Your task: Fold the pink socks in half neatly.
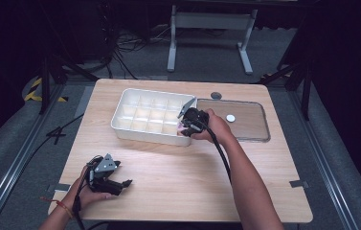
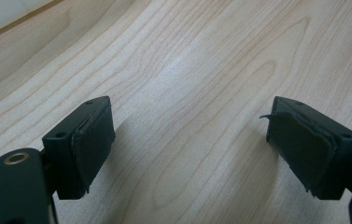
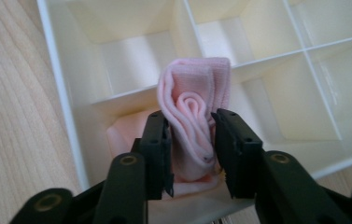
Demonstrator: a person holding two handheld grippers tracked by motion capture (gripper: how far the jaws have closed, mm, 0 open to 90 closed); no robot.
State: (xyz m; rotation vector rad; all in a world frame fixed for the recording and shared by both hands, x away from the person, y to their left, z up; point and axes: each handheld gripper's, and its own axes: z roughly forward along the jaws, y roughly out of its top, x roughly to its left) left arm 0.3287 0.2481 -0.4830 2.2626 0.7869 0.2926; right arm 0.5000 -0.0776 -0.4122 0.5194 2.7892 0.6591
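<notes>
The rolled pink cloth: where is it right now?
The rolled pink cloth stands between the right gripper's jaws, in the near right corner compartment of the white divided tray, as the high view shows it.

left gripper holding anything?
No. In the left gripper view the left gripper has its jaws wide apart, with bare wooden table between them.

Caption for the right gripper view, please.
Right claw with a rolled pink cloth between its jaws, at a corner cell of the white divided tray.
</notes>
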